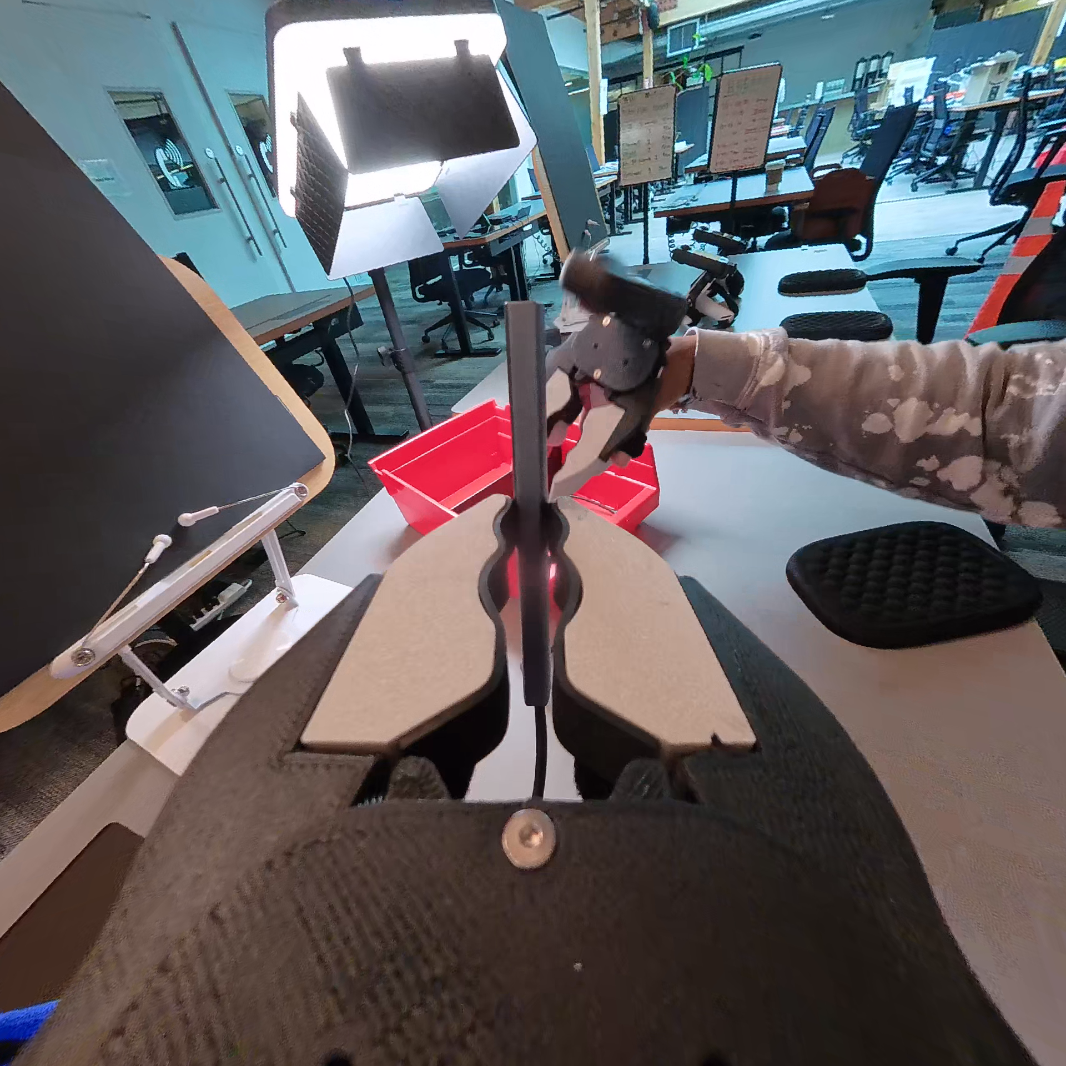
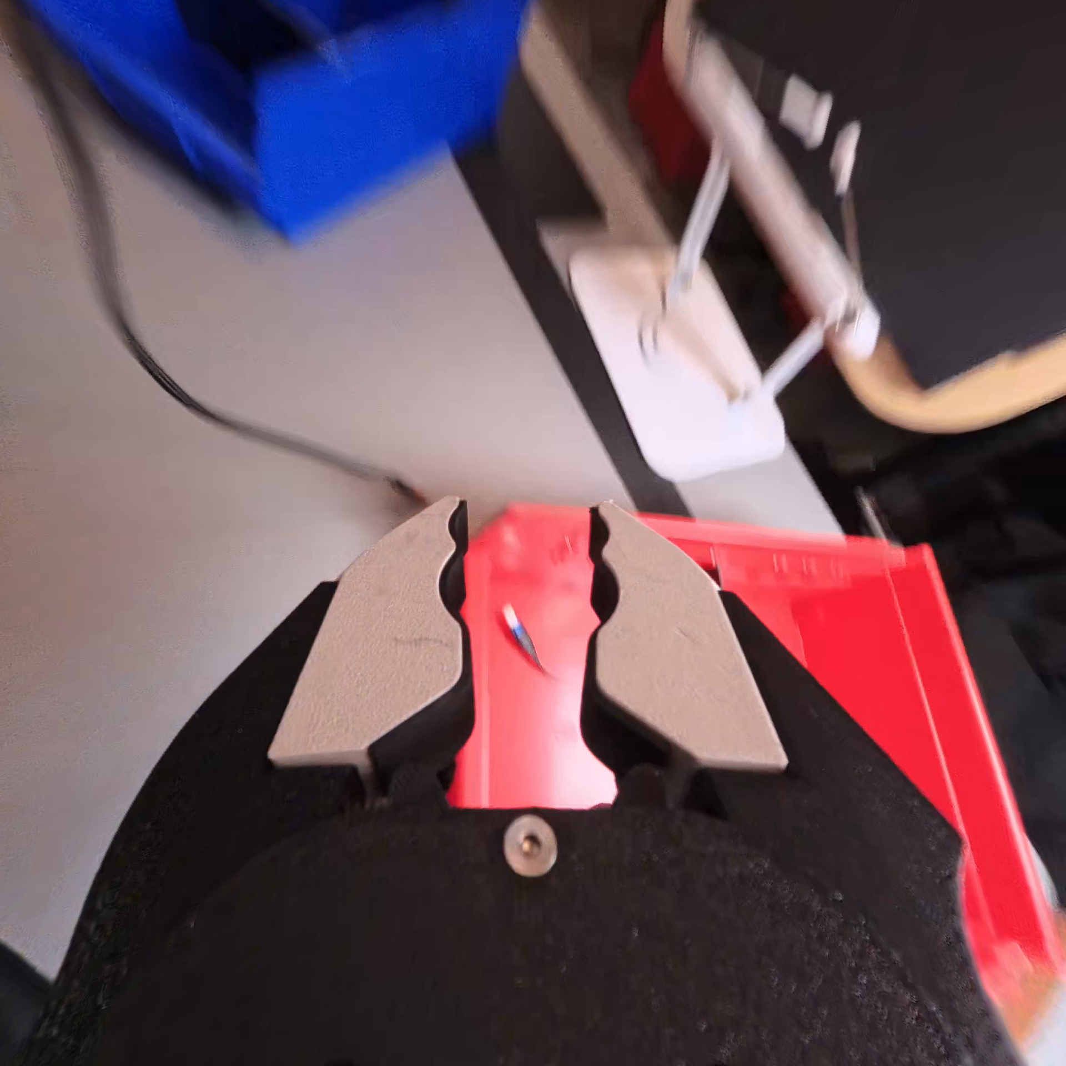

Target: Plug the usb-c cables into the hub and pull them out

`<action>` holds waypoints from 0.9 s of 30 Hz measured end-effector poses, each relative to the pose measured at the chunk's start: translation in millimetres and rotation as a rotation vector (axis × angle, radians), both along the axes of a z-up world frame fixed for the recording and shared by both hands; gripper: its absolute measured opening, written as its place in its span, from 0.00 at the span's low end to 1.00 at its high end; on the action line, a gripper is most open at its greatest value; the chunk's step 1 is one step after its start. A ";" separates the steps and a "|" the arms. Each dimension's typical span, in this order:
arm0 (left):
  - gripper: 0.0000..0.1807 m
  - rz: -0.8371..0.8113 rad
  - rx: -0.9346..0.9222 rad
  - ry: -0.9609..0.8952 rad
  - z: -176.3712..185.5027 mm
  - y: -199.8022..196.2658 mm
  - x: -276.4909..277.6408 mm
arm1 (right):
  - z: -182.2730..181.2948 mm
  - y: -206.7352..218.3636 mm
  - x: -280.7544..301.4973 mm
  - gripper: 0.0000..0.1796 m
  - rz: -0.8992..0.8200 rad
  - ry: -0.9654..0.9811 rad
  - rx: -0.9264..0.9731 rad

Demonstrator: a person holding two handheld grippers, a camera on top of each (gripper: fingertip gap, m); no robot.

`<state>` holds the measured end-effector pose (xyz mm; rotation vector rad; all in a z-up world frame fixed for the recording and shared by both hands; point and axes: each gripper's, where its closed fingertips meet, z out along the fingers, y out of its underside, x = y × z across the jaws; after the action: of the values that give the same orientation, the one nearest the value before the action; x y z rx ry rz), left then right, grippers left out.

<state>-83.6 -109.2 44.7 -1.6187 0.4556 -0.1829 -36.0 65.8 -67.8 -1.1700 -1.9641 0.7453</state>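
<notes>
Two handheld grippers are at work over the pale table (image 1: pixel 807 721) beside me. The left gripper (image 1: pixel 529 510) is clamped on the usb-c hub (image 1: pixel 526 415), a slim dark grey bar that stands upright between its fingers and rises well past the fingertips; the hub's thin black lead (image 1: pixel 540 755) runs back down between the fingers toward the camera. Just beyond the left gripper's tips sits a red bin (image 1: pixel 461 467) with dividers, and the right gripper (image 1: pixel 568 479) hangs over that bin, pointing down, just to the right of the upright hub, held by a person's hand in a mottled grey sleeve (image 1: pixel 865 404). From the right wrist view, blurred by motion, the right gripper (image 2: pixel 528 519) has its fingers apart with nothing between them; below the gap lies the floor of the red bin (image 2: pixel 836 634), and on it a small plug end with blue and silver on it (image 2: pixel 519 631), which looks like the tip of a usb-c cable, though the blur keeps me from being sure. Out past the left fingertip of that gripper a black cable (image 2: pixel 173 381) trails across the table, and farther off sits a blue bin (image 2: pixel 300 115). To the left of the left gripper a white hinged bracket (image 1: pixel 190 582) props a dark board (image 1: pixel 115 404), and behind stands a lit studio lamp (image 1: pixel 398 127).
</notes>
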 end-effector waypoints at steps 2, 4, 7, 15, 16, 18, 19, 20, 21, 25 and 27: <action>0.06 -0.034 0.001 -0.028 -0.8 1.5 4.3 | 39.9 -39.2 -6.9 0.22 0.097 0.171 -0.119; 0.06 -0.086 0.018 -0.066 1.6 1.2 11.2 | 69.1 -77.2 -7.9 0.21 0.194 0.298 -0.211; 0.06 -0.158 0.052 -0.122 7.1 0.1 21.7 | 83.2 -126.7 -6.5 0.21 0.332 0.365 -0.282; 0.06 -0.269 0.066 -0.166 4.4 5.6 48.2 | 71.2 -173.3 -9.4 0.05 0.472 0.390 -0.372; 0.06 -0.270 0.067 -0.171 3.2 7.7 49.2 | 69.9 -172.1 -7.8 0.04 0.476 0.393 -0.369; 0.06 -0.284 0.076 -0.209 4.0 10.3 50.7 | 73.7 -169.5 -2.4 0.04 0.489 0.423 -0.406; 0.06 -0.291 0.077 -0.223 3.7 10.9 51.3 | 75.3 -167.8 0.1 0.04 0.494 0.425 -0.427; 0.06 -0.301 0.068 -0.221 1.4 10.9 52.5 | 77.0 -165.7 2.3 0.04 0.497 0.429 -0.440; 0.10 -0.318 0.042 -0.210 -3.6 10.2 55.0 | 78.8 -163.3 3.7 0.04 0.493 0.435 -0.445; 0.17 -0.328 -0.039 -0.136 -23.2 13.9 61.6 | 86.9 -163.1 10.6 0.04 0.512 0.464 -0.482; 0.08 -0.312 -0.014 -0.113 -22.5 15.9 62.5 | 83.5 -162.9 10.0 0.04 0.500 0.452 -0.442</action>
<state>-21.1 -93.3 22.2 -1.5347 0.6188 -0.5106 -25.9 -97.0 15.7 -0.6438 -1.7515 1.6135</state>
